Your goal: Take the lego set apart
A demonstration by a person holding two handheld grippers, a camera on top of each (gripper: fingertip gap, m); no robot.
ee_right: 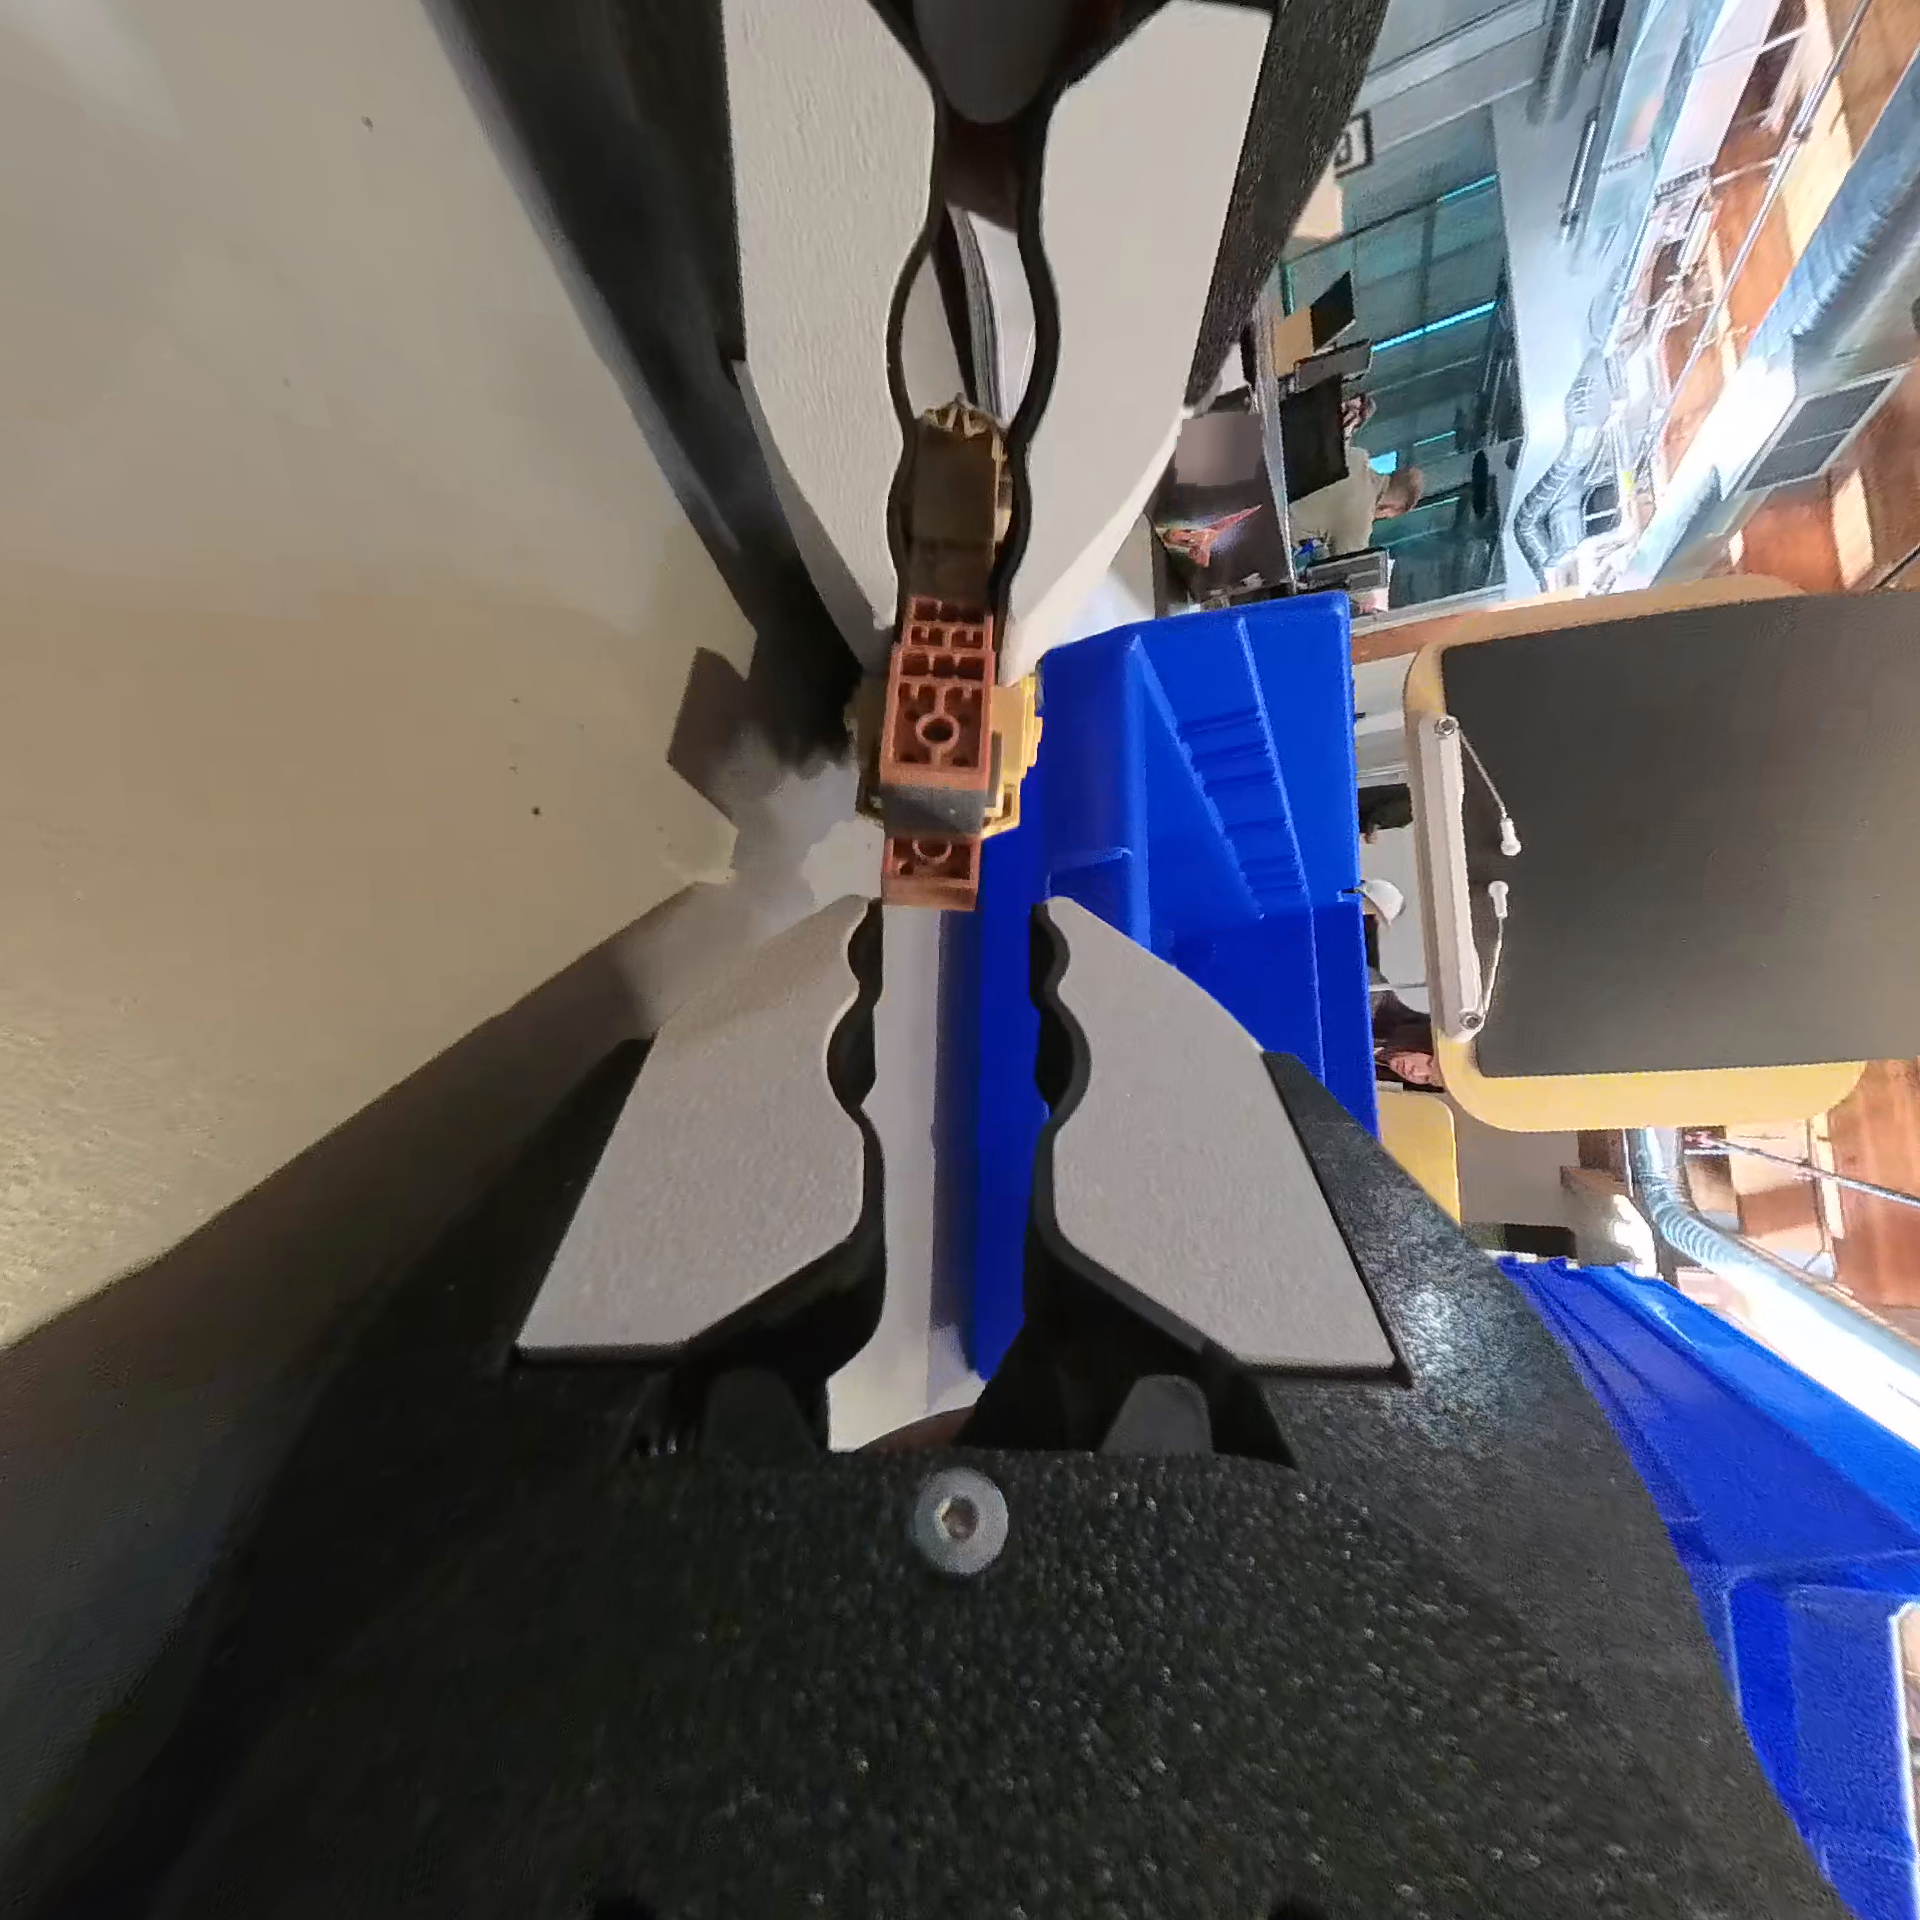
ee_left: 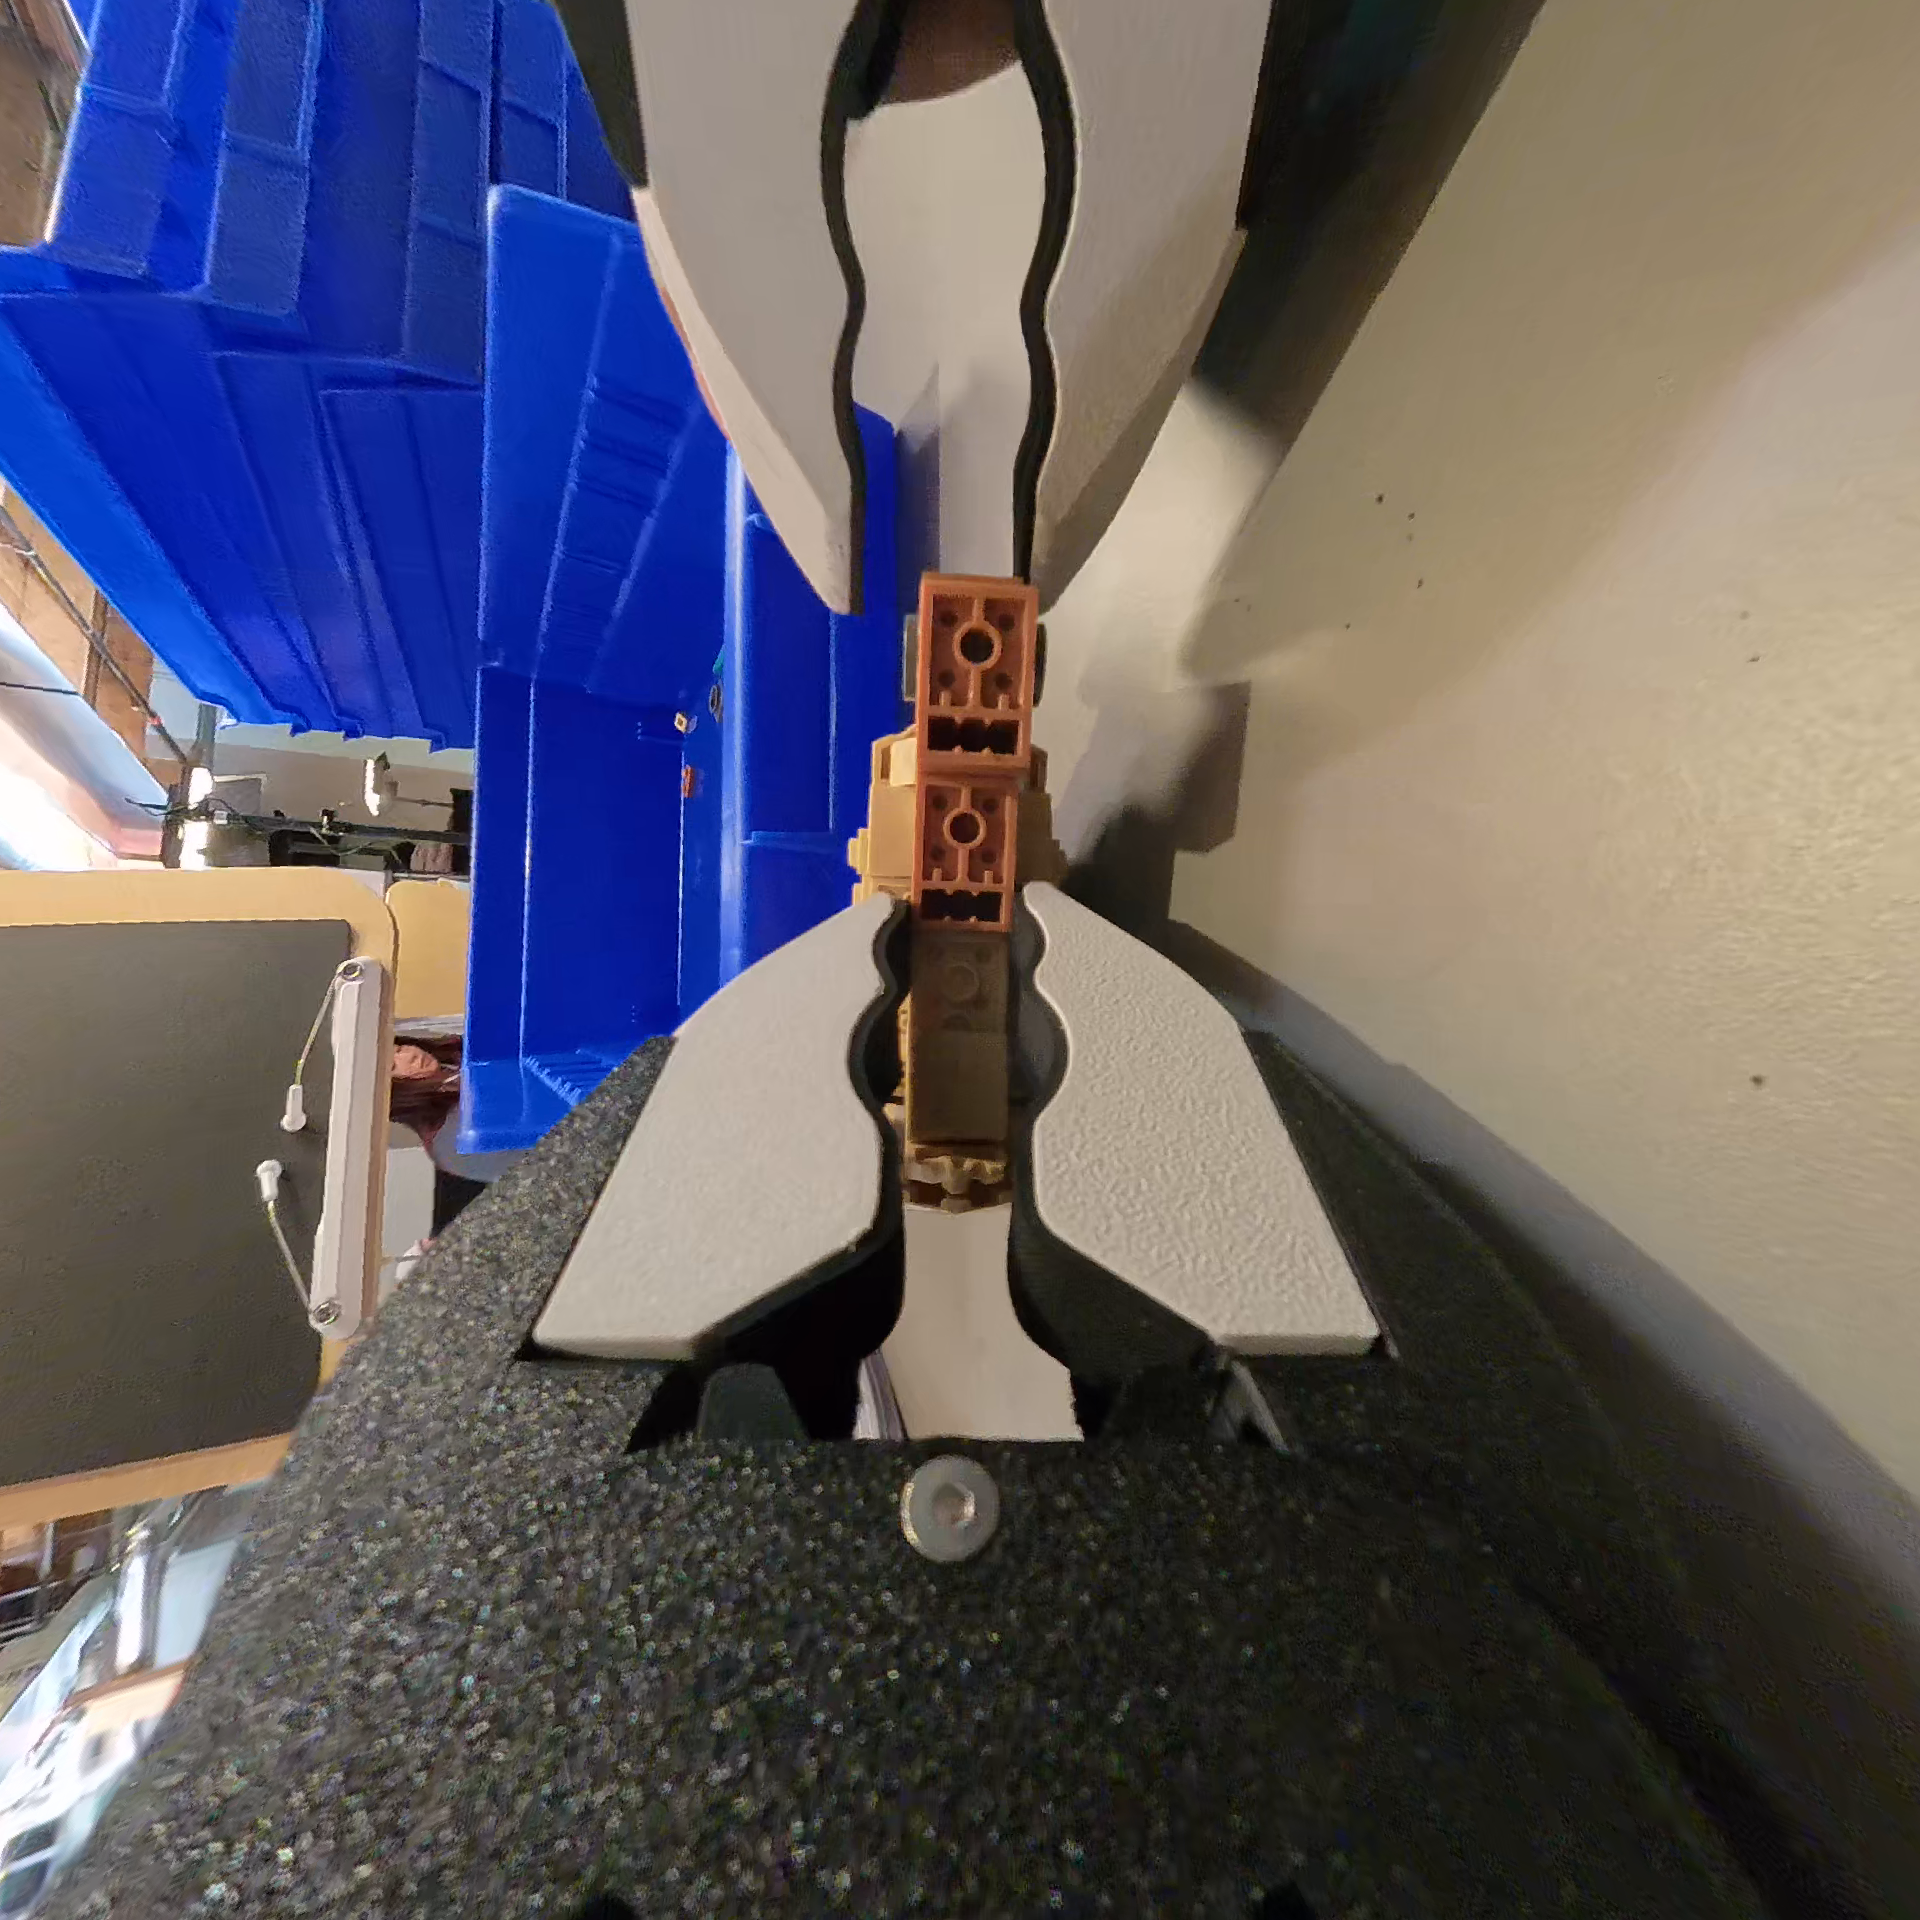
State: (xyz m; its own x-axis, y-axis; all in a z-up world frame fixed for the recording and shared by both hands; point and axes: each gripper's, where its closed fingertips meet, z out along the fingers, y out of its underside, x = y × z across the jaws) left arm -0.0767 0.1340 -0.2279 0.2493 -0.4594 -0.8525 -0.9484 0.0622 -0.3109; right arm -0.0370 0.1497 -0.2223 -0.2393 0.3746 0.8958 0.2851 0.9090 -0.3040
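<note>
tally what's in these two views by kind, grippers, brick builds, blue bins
grippers: 2, the left gripper with its pads pressed on the brick assembly, the right gripper open just short of it
orange and tan brick assembly: 1
blue bins: at least 2, some stacked, exact number hard to tell
total: at least 5

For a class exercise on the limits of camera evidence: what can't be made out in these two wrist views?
- Brick assembly: its lower end hidden between the left gripper's fingers, left wrist view.
- Blue bins: cut off by frame edges, both views.
- Background room: too small and warped, right wrist view.
</note>
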